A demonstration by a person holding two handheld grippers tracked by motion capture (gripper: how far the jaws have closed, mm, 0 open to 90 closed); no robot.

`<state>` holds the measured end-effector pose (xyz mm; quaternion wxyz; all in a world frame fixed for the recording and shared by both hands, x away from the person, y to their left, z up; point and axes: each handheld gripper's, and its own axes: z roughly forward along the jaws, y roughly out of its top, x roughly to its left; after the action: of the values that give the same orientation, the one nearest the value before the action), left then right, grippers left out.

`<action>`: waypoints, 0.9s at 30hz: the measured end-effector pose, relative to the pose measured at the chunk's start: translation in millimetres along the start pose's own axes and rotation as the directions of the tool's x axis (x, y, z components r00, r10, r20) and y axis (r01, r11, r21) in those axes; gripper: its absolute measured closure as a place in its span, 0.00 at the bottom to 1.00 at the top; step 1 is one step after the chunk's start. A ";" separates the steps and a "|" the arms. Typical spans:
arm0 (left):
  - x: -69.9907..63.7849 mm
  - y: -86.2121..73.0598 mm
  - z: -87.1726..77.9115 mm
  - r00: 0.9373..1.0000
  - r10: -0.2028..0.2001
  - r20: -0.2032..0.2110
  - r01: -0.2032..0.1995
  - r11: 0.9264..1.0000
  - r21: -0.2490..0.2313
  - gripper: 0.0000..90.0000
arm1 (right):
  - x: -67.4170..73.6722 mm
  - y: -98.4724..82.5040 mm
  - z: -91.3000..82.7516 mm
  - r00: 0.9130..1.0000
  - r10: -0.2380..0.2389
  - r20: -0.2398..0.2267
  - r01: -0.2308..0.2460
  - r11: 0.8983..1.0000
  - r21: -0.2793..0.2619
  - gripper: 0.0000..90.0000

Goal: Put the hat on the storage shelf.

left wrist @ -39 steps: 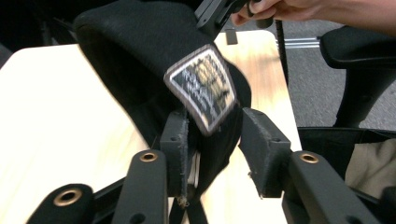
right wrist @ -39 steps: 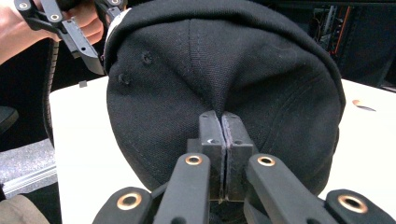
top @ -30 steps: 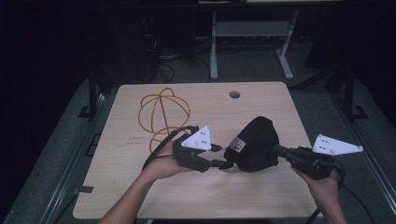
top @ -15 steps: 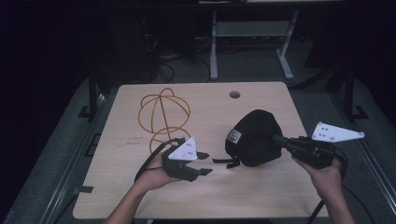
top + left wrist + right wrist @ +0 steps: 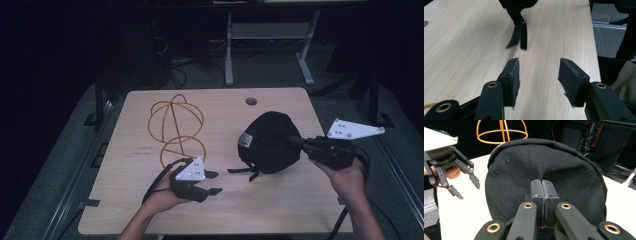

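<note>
A: Tongs first. Right tongs (image 5: 541,185) are clamped on the black cap (image 5: 270,142), pinching its crown fabric and holding it over the table (image 5: 300,205) at about four o'clock.

B: Left tongs (image 5: 212,182)?

A: Apart, nothing between them; they have just been opening, near seven o'clock.

B: Progress?

A: Cap gripped; I'd judge placing it remains. Its strap (image 5: 517,35) dangles.

B: Obstacles?

A: Orange wire frame (image 5: 176,130) at eleven o'clock, well apart from the cap

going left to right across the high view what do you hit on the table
Orange wire frame, left tool, black cap, right tool shut on the cap's fabric, grey plate.
</note>
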<state>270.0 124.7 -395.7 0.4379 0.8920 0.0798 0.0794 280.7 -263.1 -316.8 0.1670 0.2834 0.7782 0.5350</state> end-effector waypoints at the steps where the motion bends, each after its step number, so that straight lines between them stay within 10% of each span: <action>1: -0.4 -2.1 0.3 1.000 0.001 -0.004 -0.001 1.000 0.004 0.56 | 0.2 2.8 1.0 1.000 0.000 0.002 0.000 1.000 0.001 0.99; 27: -6.6 -19.4 13.9 0.999 -0.020 -0.044 0.020 1.000 0.002 0.52 | 5.2 94.1 22.4 0.997 -0.063 -0.054 0.061 0.998 -0.033 0.99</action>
<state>265.1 124.4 -420.0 0.4355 0.8898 0.0986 0.0943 313.9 -218.2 -237.7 0.1662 0.2416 0.7824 0.5494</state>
